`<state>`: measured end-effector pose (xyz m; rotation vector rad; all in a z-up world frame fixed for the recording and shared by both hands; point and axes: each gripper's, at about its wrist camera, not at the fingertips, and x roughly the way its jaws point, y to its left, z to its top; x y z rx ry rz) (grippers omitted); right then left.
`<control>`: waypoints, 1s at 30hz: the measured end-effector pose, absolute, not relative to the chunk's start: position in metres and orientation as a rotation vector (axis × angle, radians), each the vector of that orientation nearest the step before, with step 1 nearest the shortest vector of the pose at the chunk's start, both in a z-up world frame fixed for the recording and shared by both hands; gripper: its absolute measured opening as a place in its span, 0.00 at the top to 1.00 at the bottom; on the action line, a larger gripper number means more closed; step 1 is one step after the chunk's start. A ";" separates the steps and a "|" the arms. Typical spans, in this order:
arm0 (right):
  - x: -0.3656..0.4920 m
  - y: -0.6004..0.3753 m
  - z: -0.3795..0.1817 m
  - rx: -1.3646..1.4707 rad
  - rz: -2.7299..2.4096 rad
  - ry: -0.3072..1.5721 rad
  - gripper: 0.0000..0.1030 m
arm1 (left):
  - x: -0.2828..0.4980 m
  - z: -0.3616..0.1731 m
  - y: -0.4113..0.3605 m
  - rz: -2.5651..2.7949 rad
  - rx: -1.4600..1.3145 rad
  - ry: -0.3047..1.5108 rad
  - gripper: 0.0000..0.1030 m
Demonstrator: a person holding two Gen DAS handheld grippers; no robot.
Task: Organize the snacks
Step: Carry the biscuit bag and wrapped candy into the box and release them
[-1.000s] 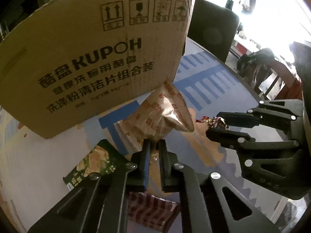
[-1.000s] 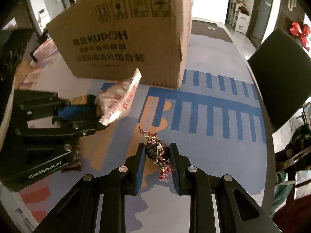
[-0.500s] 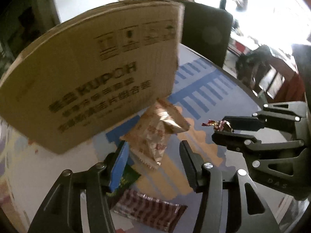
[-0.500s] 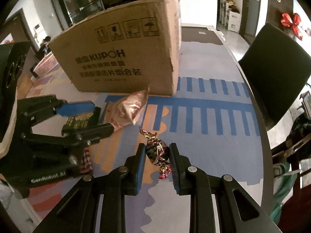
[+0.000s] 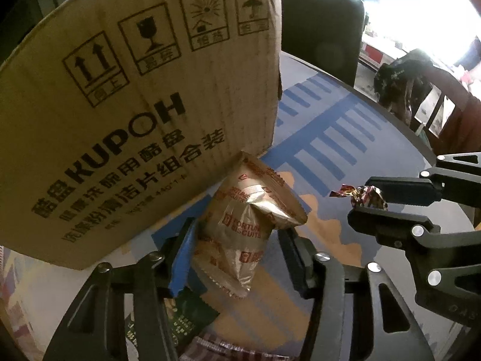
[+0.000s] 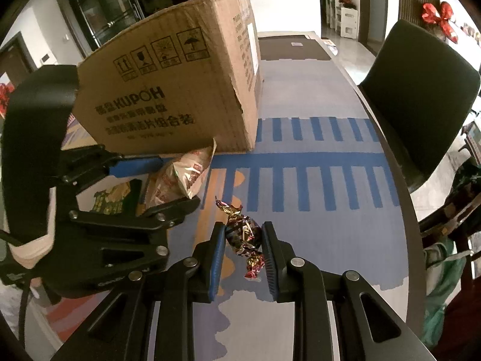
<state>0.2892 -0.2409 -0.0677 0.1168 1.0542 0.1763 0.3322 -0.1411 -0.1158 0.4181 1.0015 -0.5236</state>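
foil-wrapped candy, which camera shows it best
The right wrist view: the candy sits front and centre, clamped between the right gripper fingers, with both twisted ends visible. The left wrist view shows it small at the right edge, partly hidden by those fingers.

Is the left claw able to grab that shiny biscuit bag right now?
Probably yes. The left claw is open with the biscuit bag already between its fingers, and nothing sits between them. The cardboard box stands just behind, which might crowd it a little.
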 end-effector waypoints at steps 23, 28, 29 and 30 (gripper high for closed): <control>0.274 -0.238 -0.035 0.127 0.197 0.965 0.75 | 0.297 -0.065 -0.094 -0.486 0.188 0.896 0.68; 0.270 -0.233 -0.018 0.118 0.201 0.924 0.75 | 0.286 -0.043 -0.079 -0.474 0.149 0.853 0.68; 0.269 -0.232 -0.014 0.113 0.201 0.912 0.75 | 0.283 -0.037 -0.075 -0.470 0.138 0.842 0.68; 0.268 -0.230 -0.009 0.108 0.202 0.899 0.75 | 0.283 -0.032 -0.072 -0.468 0.132 0.834 0.68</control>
